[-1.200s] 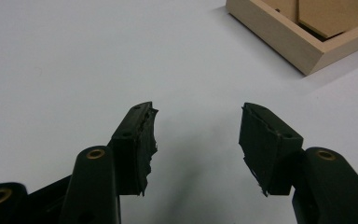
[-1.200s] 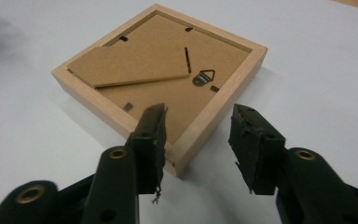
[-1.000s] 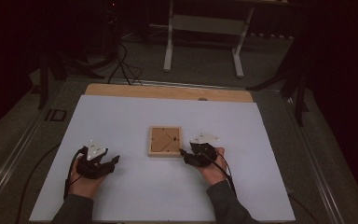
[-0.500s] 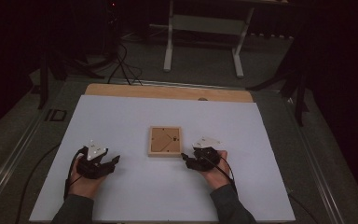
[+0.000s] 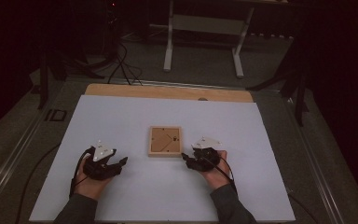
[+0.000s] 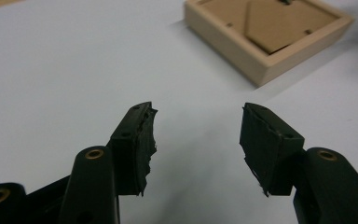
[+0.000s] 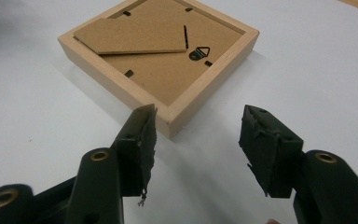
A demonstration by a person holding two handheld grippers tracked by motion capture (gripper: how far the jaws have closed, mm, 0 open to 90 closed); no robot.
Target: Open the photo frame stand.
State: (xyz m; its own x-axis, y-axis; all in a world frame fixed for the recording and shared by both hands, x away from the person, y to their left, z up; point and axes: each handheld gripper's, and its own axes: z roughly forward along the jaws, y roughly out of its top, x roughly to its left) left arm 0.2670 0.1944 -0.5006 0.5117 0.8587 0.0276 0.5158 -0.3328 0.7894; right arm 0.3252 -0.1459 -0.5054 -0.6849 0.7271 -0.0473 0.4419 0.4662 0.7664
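Two tongs are held low over the white worktop (image 5: 121, 116), one on each side of a wooden picture frame (image 5: 165, 141) that lies face down near the middle. The left tongs (image 5: 121, 162) are spread wide and empty, well apart from the frame. The right tongs (image 5: 184, 157), just beside the frame's near corner, have just been closing slightly, with nothing gripped.

In the left gripper view, the wooden frame (image 6: 265, 39) beyond the right finger (image 6: 265, 144) is cut off by the top edge, so its far side stays unseen. Its glass face lies hidden against the counter (image 5: 121, 121). The room beyond the fingers is too dark to read.
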